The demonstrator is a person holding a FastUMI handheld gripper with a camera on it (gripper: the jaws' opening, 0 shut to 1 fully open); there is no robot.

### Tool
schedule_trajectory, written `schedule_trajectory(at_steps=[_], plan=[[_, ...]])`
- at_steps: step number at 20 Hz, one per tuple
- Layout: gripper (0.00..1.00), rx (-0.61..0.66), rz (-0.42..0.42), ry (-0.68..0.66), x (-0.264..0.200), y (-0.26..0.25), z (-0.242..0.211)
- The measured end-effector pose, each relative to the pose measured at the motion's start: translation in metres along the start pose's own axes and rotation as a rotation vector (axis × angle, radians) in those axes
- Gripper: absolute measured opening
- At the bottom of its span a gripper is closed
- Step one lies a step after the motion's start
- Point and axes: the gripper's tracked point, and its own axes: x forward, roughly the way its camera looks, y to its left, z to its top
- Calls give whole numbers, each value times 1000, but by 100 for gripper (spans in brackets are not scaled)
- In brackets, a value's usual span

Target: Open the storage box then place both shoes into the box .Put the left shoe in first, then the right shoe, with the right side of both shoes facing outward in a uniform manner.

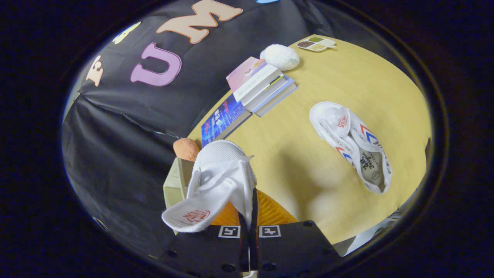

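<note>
We hold one shoe by its upper in the closed tool, above the open box; the other shoe lies on the surface. Next, we judge: lower and release.

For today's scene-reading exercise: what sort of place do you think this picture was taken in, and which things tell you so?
Probably a staged recording booth, not a real home: a black cloth wall behind a round yellow table set with household props, stacked books and a loose shoe. The gripper is shut on another shoe.
</note>
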Motion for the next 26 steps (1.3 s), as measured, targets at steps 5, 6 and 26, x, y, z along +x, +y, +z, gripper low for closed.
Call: schedule_trajectory(at_steps=[5,6,26], plan=[[4,-63,55,-28,-24,59,5],[4,-80,75,-27,-25,75,5],[4,-260,59,186,115,194,-87]])
